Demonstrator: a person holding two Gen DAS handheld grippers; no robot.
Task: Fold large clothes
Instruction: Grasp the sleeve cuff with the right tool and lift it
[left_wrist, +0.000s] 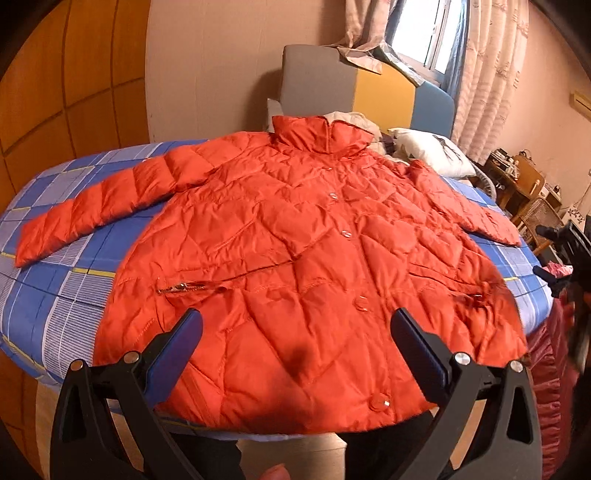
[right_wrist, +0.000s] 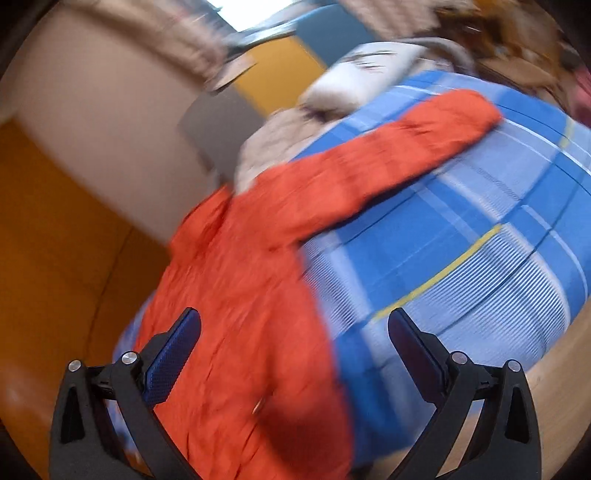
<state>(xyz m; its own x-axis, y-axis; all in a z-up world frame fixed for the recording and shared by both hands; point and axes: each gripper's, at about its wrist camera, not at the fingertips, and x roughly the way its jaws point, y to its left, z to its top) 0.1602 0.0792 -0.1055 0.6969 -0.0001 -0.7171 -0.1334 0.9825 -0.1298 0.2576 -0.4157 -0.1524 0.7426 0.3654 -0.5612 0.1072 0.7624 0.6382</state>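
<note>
An orange quilted jacket (left_wrist: 295, 258) lies flat, front up and buttoned, on a bed with a blue plaid sheet (left_wrist: 55, 295). Both sleeves spread out to the sides, collar at the far end. My left gripper (left_wrist: 295, 332) is open and empty, hovering over the jacket's hem at the bed's near edge. My right gripper (right_wrist: 293, 336) is open and empty above the jacket's right side (right_wrist: 251, 295), near its hem; the right sleeve (right_wrist: 388, 155) stretches away over the sheet (right_wrist: 480, 258). The right wrist view is blurred. The right gripper also shows at the far right of the left wrist view (left_wrist: 569, 266).
A white pillow (left_wrist: 428, 147) and a heap of pale clothes (left_wrist: 354, 122) lie at the bed's head, before a grey, yellow and blue headboard (left_wrist: 351, 85). A wooden wardrobe (left_wrist: 55, 92) stands left. Cluttered wicker furniture (left_wrist: 532, 192) and a red item (left_wrist: 550, 387) are at the right.
</note>
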